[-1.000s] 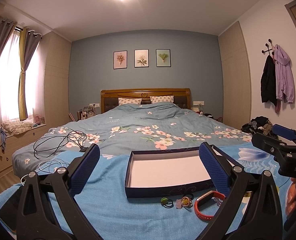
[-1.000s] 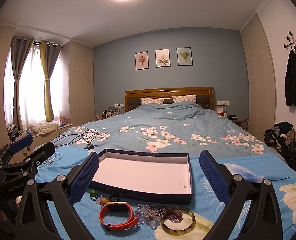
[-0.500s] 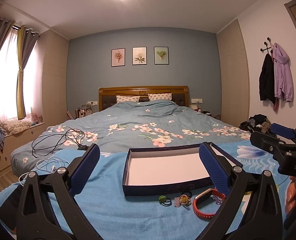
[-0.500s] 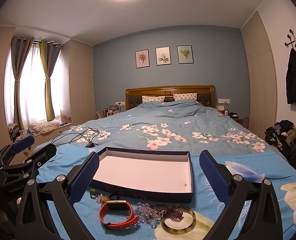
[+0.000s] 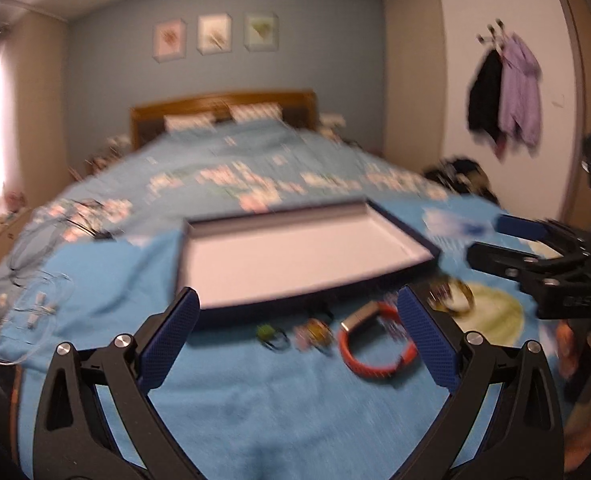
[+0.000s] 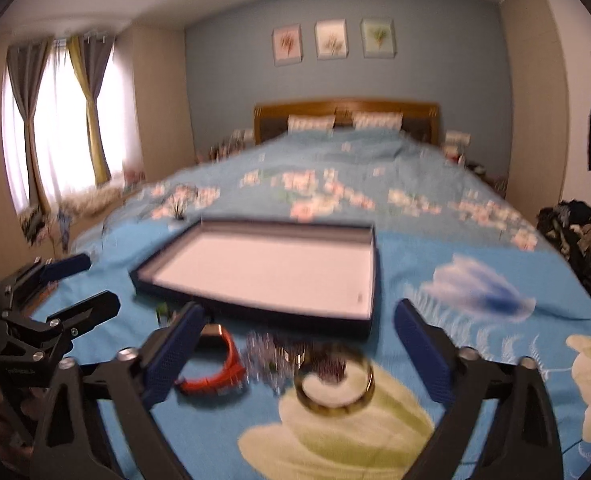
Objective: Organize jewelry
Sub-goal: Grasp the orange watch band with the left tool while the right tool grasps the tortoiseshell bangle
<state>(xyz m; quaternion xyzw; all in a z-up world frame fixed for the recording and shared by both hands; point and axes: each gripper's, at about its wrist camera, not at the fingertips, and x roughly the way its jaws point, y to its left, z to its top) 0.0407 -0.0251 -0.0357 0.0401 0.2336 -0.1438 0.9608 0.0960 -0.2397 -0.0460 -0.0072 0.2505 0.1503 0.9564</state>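
Blue-padded left tool [image 5: 297, 336] and right tool [image 6: 295, 346] gape wide, right one just narrowing, both empty

Tray [image 6: 255, 312] sits on the bed [image 6: 475, 344], headboard [image 6: 347, 110] far behind it. Near of the tray, left to right: rings [image 5: 291, 332], strap band [image 6: 215, 376], beads [image 6: 267, 356], bangle [image 6: 335, 384].

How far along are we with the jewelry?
Nothing is sorted yet: the tray holds nothing. Neither the left gripper nor the right gripper grips anything; both are open. The red band, gold bangle, beads and rings remain on the blanket.
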